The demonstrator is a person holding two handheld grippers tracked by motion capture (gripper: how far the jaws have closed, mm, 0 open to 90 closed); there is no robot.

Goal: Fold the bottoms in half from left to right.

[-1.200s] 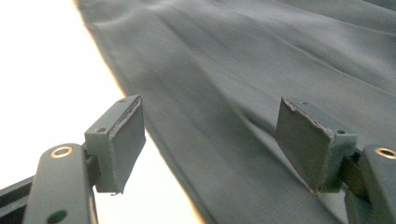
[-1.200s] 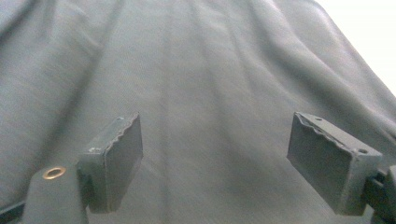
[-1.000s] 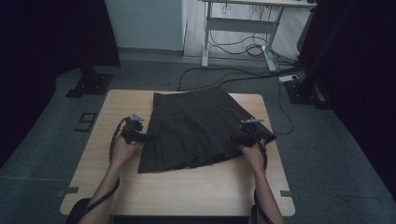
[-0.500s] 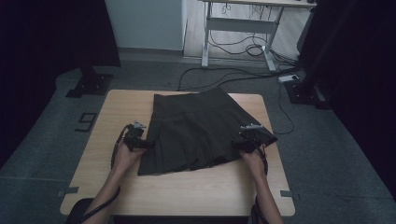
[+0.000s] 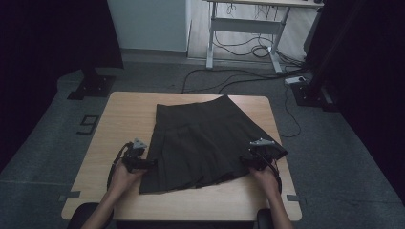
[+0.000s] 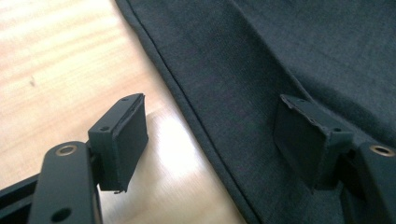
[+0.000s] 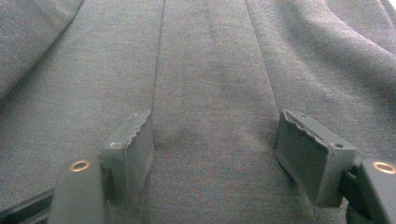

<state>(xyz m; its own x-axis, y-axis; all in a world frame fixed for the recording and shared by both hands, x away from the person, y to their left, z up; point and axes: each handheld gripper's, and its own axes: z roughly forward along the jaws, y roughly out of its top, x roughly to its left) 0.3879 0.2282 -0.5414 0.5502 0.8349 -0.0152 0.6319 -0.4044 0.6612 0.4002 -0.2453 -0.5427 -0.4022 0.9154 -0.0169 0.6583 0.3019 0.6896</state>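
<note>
The skirt [image 5: 203, 138] is dark grey with pleats; the bench [image 5: 124, 119] is light wood; the fingers [image 6: 123, 140] are black.

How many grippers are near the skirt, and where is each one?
2. The left gripper is at the skirt's left edge, one jaw over the table, one over cloth. The right gripper is over the skirt's right side, near the hem. Both are open.

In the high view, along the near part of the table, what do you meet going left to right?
Bare table → left gripper at the skirt's left edge → dark pleated skirt → right gripper on its right side → bare table strip at the right.
</note>
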